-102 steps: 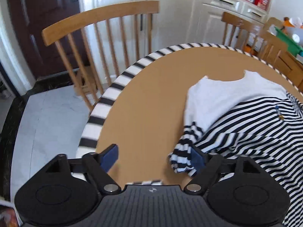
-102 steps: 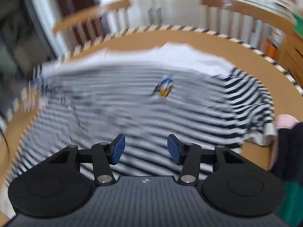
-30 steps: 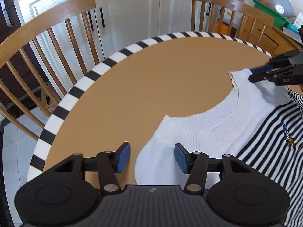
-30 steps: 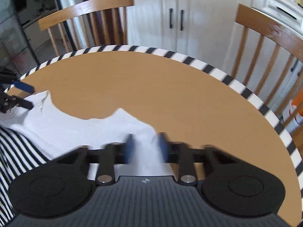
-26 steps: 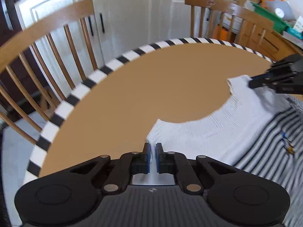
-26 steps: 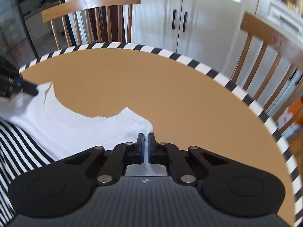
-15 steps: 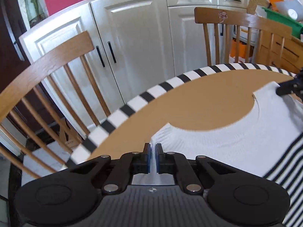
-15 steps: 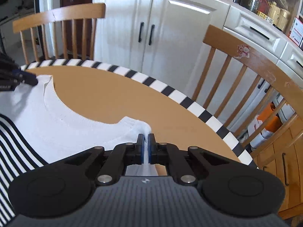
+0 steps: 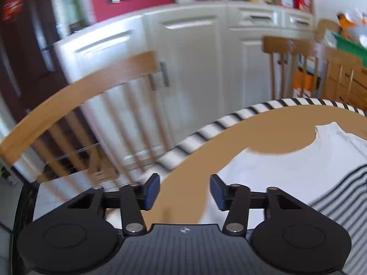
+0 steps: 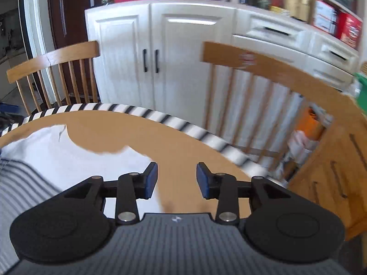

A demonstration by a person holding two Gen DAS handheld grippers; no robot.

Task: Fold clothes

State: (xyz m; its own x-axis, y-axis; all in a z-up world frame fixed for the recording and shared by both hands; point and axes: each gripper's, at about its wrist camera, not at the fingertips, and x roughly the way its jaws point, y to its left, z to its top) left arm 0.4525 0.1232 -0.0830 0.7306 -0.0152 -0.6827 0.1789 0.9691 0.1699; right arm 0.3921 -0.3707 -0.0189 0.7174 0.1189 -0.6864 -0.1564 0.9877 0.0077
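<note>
White-yoked striped sweater (image 9: 298, 174) flat on table (image 9: 270, 128)

Ahead of my jaws stand white cabinets (image 10: 165, 52) with dark handles, two wooden spindle-back chairs (image 10: 55, 73) pushed to the round tan table (image 10: 128, 128) with its black-and-white striped rim. A dark door (image 9: 20, 52) lies off to my left, shelves (image 10: 321, 11) to my right.

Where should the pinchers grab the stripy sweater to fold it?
Probably the white shoulder corners beside the neckline, one tool each, coming from the collar end. The sweater lies flat on the table, and those corners are its nearest free edges; left tool and right tool are open.
</note>
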